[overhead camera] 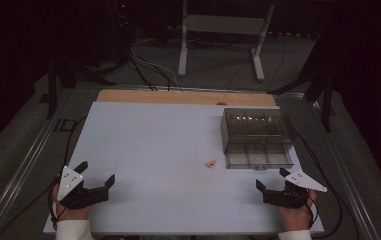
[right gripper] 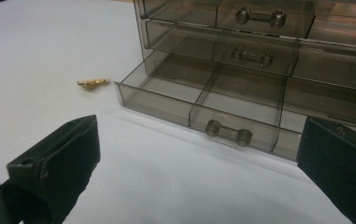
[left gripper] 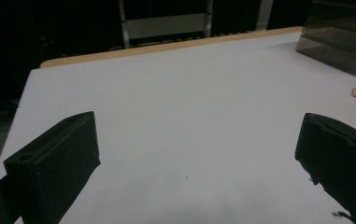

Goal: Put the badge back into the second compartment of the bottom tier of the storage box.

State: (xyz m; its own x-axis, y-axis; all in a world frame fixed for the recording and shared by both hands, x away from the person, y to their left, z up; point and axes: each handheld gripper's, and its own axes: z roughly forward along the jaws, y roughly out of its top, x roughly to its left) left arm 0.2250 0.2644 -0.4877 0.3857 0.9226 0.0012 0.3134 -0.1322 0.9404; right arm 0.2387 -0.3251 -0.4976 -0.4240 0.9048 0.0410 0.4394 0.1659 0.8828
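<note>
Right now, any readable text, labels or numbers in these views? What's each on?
None readable.
Faint pale marks on the floor left of the table, in the high view: too dim to read.
Drawer box, small gold piece, both grippers: no print visible.

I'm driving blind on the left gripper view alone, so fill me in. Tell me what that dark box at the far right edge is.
Observer: It's a smoky clear drawer cabinet; its bottom drawer is pulled out.
Operator: Say what's in that drawer.
Observer: The compartments that the right gripper view shows look empty, with dividers between them.
Operator: Now place the little gold piece for me.
Observer: The gold piece lies on the table just left of the open drawer's front corner, not touching it.
Operator: Report the right gripper.
Observer: The right gripper sits open in front of the drawer, nothing between its jaws.
</note>
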